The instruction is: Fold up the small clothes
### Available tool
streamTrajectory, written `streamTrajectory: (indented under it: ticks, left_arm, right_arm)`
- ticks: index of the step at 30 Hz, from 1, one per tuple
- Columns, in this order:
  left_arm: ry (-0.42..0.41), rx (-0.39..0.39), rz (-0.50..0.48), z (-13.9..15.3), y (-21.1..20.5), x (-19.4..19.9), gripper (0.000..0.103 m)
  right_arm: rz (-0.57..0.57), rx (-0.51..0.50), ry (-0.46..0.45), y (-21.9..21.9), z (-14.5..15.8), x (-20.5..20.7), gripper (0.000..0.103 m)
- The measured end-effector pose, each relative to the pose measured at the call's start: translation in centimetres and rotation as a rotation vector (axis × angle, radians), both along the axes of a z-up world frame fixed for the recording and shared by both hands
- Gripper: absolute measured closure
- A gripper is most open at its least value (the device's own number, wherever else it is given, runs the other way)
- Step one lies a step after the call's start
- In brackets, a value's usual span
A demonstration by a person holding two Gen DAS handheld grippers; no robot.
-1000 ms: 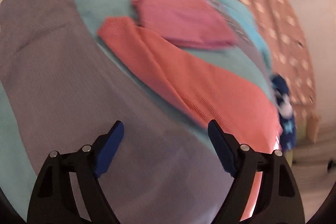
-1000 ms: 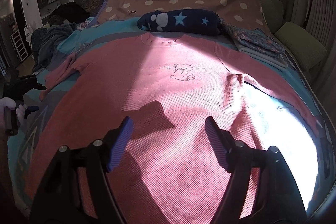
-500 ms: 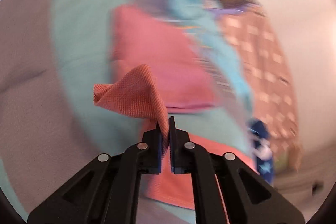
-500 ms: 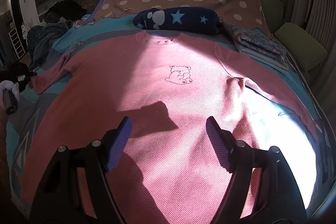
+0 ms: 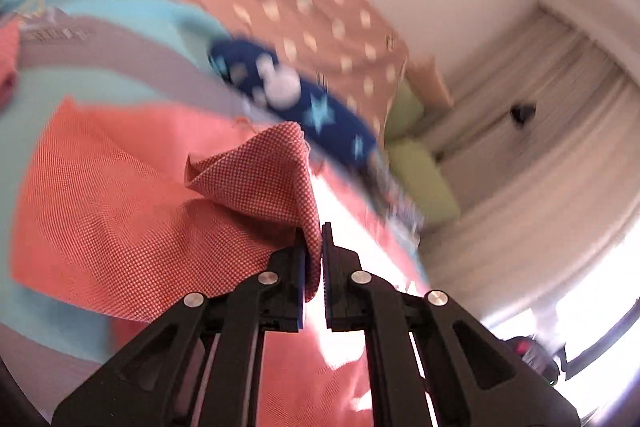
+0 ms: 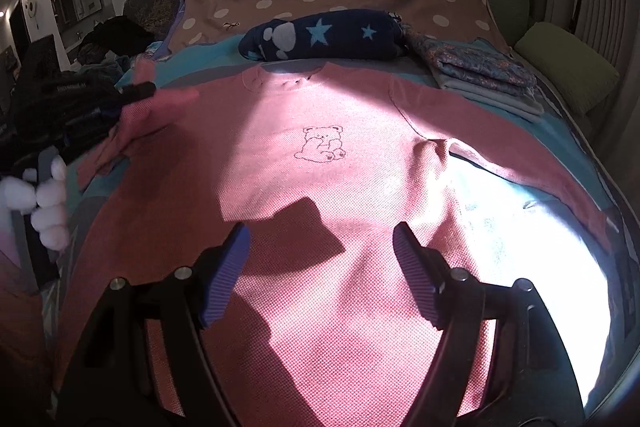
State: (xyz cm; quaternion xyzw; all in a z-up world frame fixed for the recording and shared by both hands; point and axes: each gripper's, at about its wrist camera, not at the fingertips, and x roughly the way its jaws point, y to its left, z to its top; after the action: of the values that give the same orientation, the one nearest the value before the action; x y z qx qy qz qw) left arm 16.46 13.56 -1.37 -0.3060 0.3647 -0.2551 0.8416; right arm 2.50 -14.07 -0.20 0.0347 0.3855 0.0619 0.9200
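Pink top (image 6: 340, 187) | sleeve (image 5: 256, 179) now lifted, clamped in left gripper (image 5: 314, 251) jaws | right gripper (image 6: 320, 255) jaws wide

The left gripper (image 5: 314, 247) is clamped tight, its two black fingers nearly touching, with a fold of the pink sweater's sleeve (image 5: 260, 183) pinched between the pads and lifted off the bed. From the right wrist view it appears at the far left edge, dark and blurred, the person's hand (image 6: 44, 203) gripping its handle below. The right gripper (image 6: 320, 267) hovers above the garment's lower body — jaws spread wide, blue pads apart, nothing between them, tilted downward.
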Motion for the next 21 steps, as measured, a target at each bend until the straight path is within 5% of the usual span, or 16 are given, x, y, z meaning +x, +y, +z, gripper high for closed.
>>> streamTrajectory:
  ticks: [9, 21]
  left_arm:
    - [0.087, 0.159, -0.091, -4.8, -4.7, -1.9, 0.09]
    - [0.08, 0.187, -0.096, -5.4, -5.0, -1.8, 0.09]
  right_arm:
    - [0.133, 0.196, 0.106, -0.2, 0.9, 5.3, 0.036]
    - [0.383, 0.246, 0.28, 9.9, 0.5, 15.6, 0.031]
